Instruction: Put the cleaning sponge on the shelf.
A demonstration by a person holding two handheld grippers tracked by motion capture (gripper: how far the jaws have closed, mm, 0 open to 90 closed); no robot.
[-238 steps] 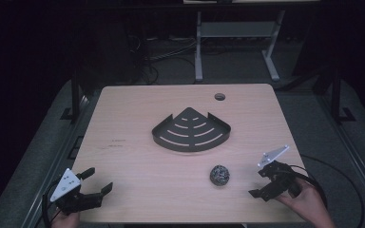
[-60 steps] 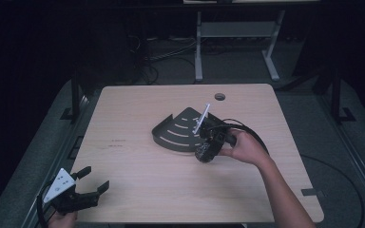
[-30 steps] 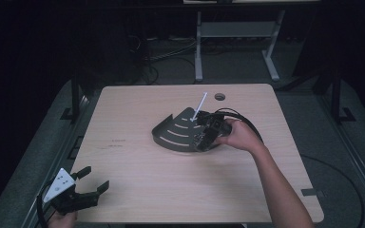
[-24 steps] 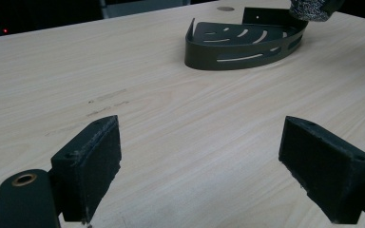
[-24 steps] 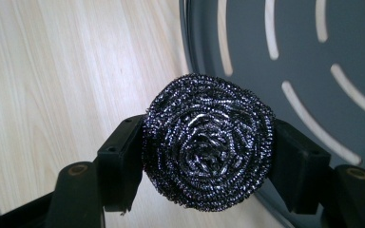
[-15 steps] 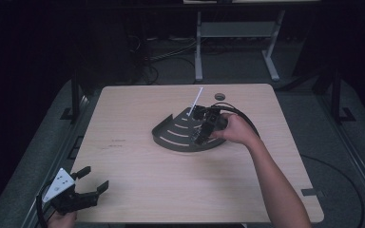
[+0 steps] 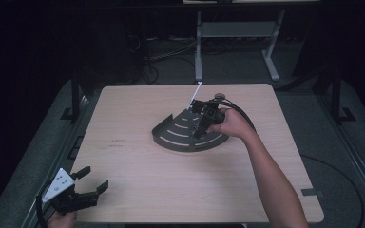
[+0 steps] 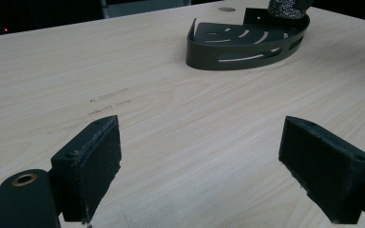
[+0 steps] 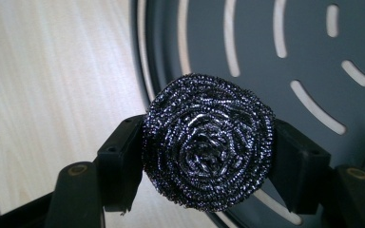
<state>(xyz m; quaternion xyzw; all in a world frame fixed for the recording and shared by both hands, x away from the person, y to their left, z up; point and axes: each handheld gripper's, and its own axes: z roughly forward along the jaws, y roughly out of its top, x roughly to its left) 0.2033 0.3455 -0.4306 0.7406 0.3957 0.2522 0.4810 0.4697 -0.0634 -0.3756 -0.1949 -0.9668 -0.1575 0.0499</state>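
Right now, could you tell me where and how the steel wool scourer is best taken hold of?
Grip the steel wool scourer across its round middle, one finger on each opposite side, coming from above. It is a springy coiled ball with no handle, so its widest girth gives the surest hold. The right gripper already pinches it that way over the dark slotted tray.

Glossy coiled metal-wire scourer (image 9: 208,147), matt dark slotted tray (image 9: 266,42), pale wood-grain table (image 8: 171,123).

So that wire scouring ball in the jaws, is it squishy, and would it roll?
The scouring ball is coiled wire, so probably springy and light; the right gripper grips its sides. Rounded, it might roll slightly in the slotted tray, though rough wire should catch.
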